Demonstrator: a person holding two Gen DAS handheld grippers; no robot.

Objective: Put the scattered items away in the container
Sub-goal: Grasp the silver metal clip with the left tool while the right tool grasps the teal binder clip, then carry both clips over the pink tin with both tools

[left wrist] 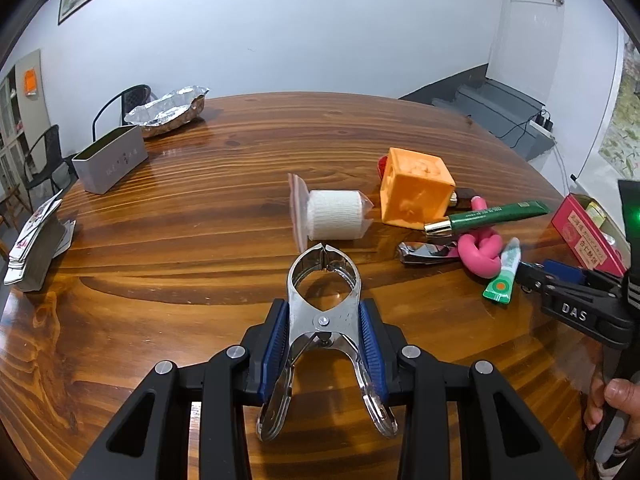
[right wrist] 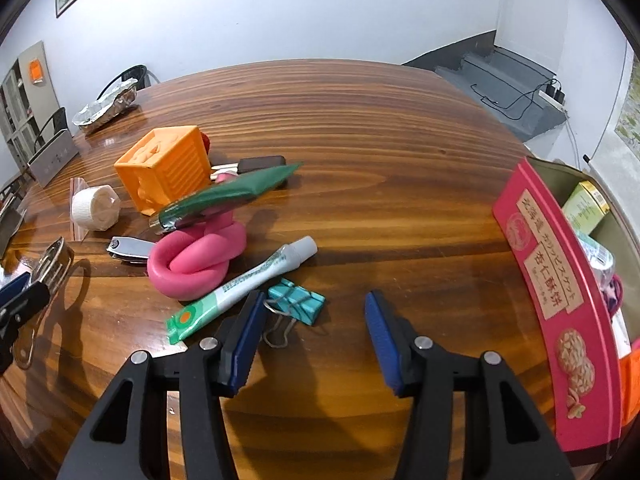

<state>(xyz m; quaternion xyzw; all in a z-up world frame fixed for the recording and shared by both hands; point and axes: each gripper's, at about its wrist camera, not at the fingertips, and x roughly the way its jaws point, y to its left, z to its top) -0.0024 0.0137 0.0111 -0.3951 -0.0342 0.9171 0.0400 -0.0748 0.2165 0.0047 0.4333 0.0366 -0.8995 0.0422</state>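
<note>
My left gripper (left wrist: 325, 312) is shut on a large metal spring clamp (left wrist: 324, 280) and holds it above the table, just short of a bagged white bandage roll (left wrist: 334, 220). My right gripper (right wrist: 314, 312) is open and empty, low over the table, next to a teal binder clip (right wrist: 298, 300) and a small green-white tube (right wrist: 240, 286). The pile also holds an orange cube (right wrist: 164, 166), a dark green tube (right wrist: 228, 196), a pink knotted rope (right wrist: 196, 260) and nail clippers (right wrist: 128, 248). The red tin container (right wrist: 556, 300) stands at the right with several items inside.
A grey tin box (left wrist: 110, 162), a foil tray (left wrist: 168, 110) and a stack of cards (left wrist: 34, 252) lie on the left of the round wooden table (left wrist: 200, 240). Chairs stand behind the far-left edge.
</note>
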